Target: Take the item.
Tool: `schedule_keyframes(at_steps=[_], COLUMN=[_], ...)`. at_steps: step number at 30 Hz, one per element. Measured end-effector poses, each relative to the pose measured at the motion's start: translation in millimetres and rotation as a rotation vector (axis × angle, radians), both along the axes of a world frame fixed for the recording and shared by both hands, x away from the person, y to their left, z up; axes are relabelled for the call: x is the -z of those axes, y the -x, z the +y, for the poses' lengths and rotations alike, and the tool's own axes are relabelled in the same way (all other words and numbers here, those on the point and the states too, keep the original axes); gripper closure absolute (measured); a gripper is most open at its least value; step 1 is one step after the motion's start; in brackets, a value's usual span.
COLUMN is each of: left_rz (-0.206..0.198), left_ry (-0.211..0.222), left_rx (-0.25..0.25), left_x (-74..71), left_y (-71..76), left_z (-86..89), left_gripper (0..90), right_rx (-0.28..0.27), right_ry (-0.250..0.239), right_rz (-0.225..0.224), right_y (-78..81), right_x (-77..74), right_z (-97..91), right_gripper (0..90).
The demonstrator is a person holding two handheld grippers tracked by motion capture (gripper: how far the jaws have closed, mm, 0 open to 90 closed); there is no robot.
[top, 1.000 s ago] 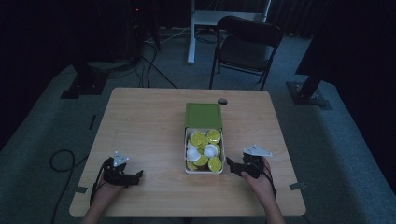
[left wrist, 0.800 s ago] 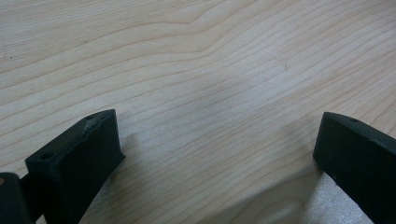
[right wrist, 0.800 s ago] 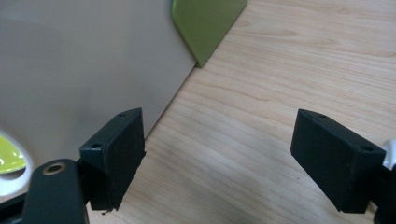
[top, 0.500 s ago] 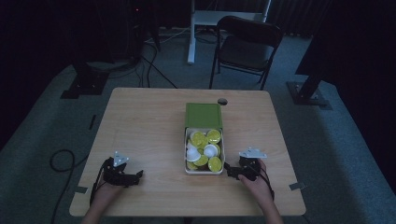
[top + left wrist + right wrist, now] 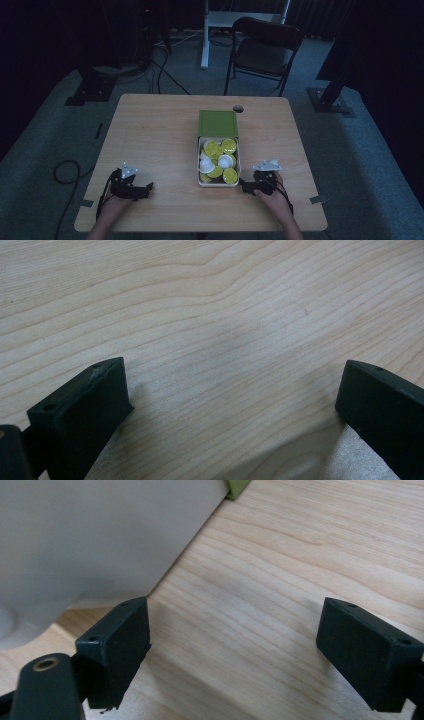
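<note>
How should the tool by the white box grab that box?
Best guess: pinch the white box by its thin right wall, coming straight down over the rim. That wall is upright, bare outside and faces the right tool, which is open beside it. The lumpy capsules inside leave little room, so go carefully.

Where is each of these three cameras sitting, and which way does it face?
High view: above the person's side, looking forward and down on the table and box; forearms, left gripper and right gripper show.
Left gripper view: rides the left gripper, facing bare tabletop between open fingers.
Right gripper view: rides the right gripper, fingers just opening beside the box's white wall.
Shared: box and tabletop.
</note>
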State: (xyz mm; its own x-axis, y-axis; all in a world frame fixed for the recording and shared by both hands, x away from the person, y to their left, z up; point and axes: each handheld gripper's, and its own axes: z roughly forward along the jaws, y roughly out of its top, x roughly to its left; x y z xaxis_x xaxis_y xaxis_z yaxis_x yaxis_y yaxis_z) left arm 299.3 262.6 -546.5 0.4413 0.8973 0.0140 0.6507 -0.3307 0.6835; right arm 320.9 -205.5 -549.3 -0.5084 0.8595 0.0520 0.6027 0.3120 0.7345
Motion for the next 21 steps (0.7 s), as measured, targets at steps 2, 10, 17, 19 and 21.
schedule_keyframes(at_steps=[2,10,17,19,21], left_rz=[0.0,-0.002,-0.005,-0.012,-0.009], left_ry=[0.0,-0.002,-0.003,0.008,0.012], left_rx=[0.0,0.053,0.099,0.138,0.156], left_x=[0.0,0.0,-0.2,-1.2,-1.3], left_y=[0.0,1.1,3.4,4.6,5.4], left_z=[0.0,0.0,-2.5,-3.4,-5.8], left_gripper=[0.8,0.8,0.7,0.7,0.7], right_rx=[0.004,-0.02,-0.017,-0.017,-0.016], right_ry=[-0.001,0.051,0.051,0.05,0.05], right_rz=[0.001,-0.011,-0.008,-0.007,-0.007], right_y=[-0.4,-0.3,-0.6,-0.7,-0.7], right_x=[0.0,0.6,0.6,0.6,0.6], right_z=[-0.7,-2.1,-1.8,-1.8,-1.9], right_gripper=[13.3,12.5,12.2,12.2,12.2])
